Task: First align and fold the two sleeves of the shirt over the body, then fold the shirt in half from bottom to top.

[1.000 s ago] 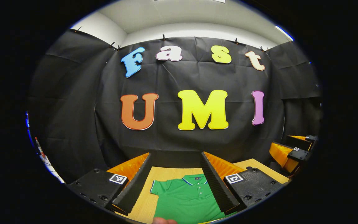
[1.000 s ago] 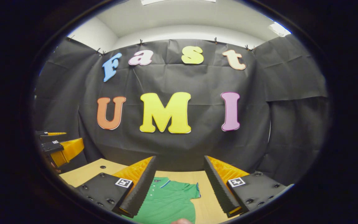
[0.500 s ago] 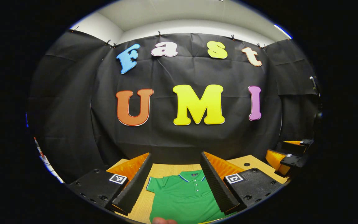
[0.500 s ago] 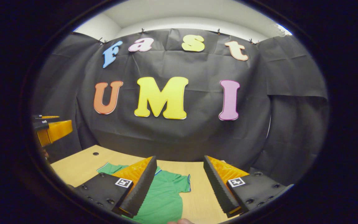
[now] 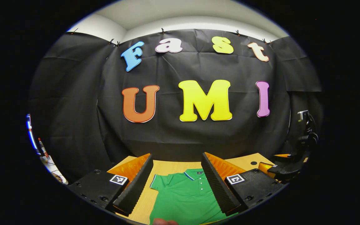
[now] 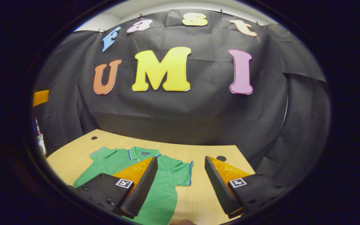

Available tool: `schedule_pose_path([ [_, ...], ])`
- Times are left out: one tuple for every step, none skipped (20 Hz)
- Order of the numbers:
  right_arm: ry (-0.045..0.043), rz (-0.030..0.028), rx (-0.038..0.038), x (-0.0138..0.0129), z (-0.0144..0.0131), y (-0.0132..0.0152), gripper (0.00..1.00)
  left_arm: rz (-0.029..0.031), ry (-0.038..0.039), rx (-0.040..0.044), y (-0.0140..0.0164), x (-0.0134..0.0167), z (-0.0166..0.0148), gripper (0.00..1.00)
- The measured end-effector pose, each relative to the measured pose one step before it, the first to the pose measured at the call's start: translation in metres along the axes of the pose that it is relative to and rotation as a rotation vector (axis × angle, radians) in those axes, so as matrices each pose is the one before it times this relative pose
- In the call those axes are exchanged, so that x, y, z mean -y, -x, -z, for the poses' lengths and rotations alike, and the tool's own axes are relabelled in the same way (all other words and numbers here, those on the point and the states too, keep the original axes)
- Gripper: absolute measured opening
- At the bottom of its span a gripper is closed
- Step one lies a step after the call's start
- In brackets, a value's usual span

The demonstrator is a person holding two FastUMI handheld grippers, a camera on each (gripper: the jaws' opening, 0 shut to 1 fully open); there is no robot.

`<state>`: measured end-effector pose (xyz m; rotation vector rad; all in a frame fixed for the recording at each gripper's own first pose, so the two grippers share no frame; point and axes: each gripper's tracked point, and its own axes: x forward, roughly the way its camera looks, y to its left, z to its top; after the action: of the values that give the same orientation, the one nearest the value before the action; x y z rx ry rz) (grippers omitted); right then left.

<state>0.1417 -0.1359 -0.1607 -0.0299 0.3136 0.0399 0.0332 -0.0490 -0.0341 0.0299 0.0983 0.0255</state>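
Below the left tool (image 5: 176, 184), whose two fingers stood apart and held nothing, the green shirt (image 5: 184, 200) lay flat on the counter (image 5: 167, 167), with its collar pointing away from the tool. One short sleeve (image 5: 155, 184) lay spread beside the tool's left finger (image 5: 133, 189). Off to the right of this tool, the other tool (image 5: 287, 168) hung above the counter's edge. The right tool (image 6: 181, 184) also had its fingers apart and empty, above the counter. Its left finger (image 6: 141, 187) covered part of the shirt's chest (image 6: 164, 187), and the shirt's right sleeve (image 6: 184, 173) lay between the two fingers. A small round hole (image 6: 221, 158) in the counter sat just beyond the right finger (image 6: 219, 186). Nothing lay on the shirt.
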Motion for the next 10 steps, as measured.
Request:
schedule_pose_path([
  [-0.00303,-0.00046,-0.01423,0.00334,0.00513,-0.01341,0.95,-0.01443,-0.00318,-0.00391,-0.00032,-0.0021,0.00054,0.99],
  [-0.00192,0.00161,-0.02025,0.00391,0.00778,-0.01283,0.95,-0.00917,-0.00276,-0.00096,-0.00045,-0.00113,0.00007,0.99],
  [-0.00462,-0.00012,-0.01709,0.00258,0.00467,-0.01381,0.95,-0.01043,-0.00227,-0.00167,-0.00121,-0.00047,-0.001,0.99],
  [-0.00553,-0.00119,-0.01706,0.00318,0.00591,-0.0147,0.95,-0.00993,-0.00349,-0.00458,-0.00152,-0.00035,0.0002,0.99],
  [-0.00168,-0.00002,-0.0188,0.00239,0.00597,-0.01255,0.95,-0.00908,-0.0021,-0.00273,-0.00051,-0.00019,-0.00005,0.99],
  [-0.00185,-0.00684,-0.0231,0.00148,0.00807,-0.01306,0.95,-0.00882,-0.00052,-0.0023,-0.00106,-0.00019,0.0003,0.99],
  [-0.00344,-0.01013,-0.0188,0.0007,0.0066,-0.01339,0.93,-0.00103,0.00229,-0.00823,-0.00128,0.00114,0.00259,0.99],
  [-0.00277,-0.0119,-0.02569,-0.00145,0.00844,-0.01167,0.96,0.00333,0.00357,-0.0146,-0.00222,0.00304,0.00402,0.99],
  [-0.00723,-0.00243,-0.0217,0.00137,0.00777,-0.01289,0.95,-0.00515,0.00147,-0.01382,-0.0016,0.00067,0.00297,0.99],
  [-0.00817,0.00124,-0.01765,0.00213,0.00677,-0.01085,0.94,-0.0066,0.00059,-0.00902,-0.00016,-0.00032,0.00292,0.99],
])
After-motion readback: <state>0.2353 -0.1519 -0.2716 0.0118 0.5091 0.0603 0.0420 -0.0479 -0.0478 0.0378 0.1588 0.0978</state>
